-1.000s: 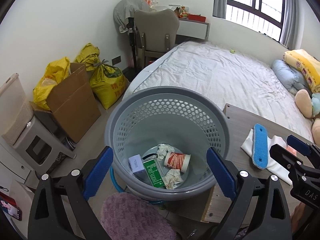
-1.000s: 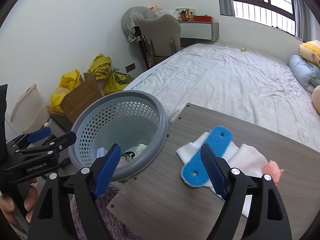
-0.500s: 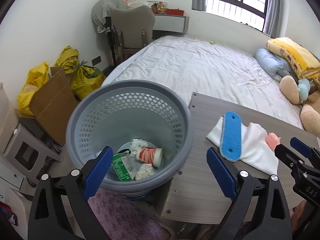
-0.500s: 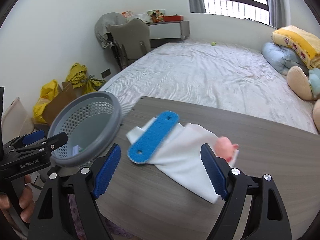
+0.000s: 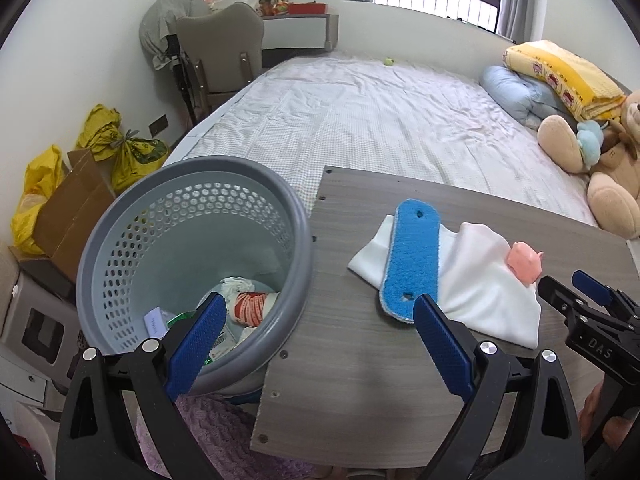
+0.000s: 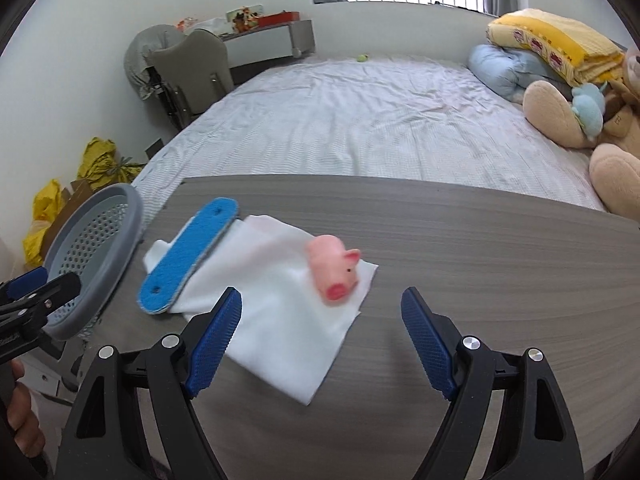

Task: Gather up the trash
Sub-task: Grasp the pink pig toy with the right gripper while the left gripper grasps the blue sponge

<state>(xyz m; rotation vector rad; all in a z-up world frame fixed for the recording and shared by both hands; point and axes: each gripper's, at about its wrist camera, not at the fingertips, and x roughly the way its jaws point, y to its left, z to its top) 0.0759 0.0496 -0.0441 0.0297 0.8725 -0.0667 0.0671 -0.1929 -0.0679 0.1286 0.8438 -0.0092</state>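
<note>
A grey perforated trash basket [image 5: 120,240] stands at the left edge of the grey wooden table [image 5: 360,360]; it holds a paper cup [image 5: 252,306], crumpled tissues and small packets. It also shows in the right wrist view [image 6: 116,248]. On the table lie a white cloth [image 6: 280,320], a blue sponge pad [image 6: 188,248] and a pink toy pig [image 6: 334,272]. My left gripper [image 5: 316,344] is open and empty, straddling the basket rim and the table edge. My right gripper [image 6: 320,340] is open and empty just in front of the cloth and pig.
A bed [image 5: 360,120] with pillows and a teddy bear [image 5: 600,160] lies beyond the table. A chair [image 5: 224,52], yellow bags [image 5: 120,148] and a cardboard box [image 5: 72,204] stand along the left wall. A purple mat [image 5: 216,436] lies below the basket.
Both grippers have swung to the right, from over the basket toward the table. The cloth, sponge and pig are now nearer the middle of both views. Both stay open.
</note>
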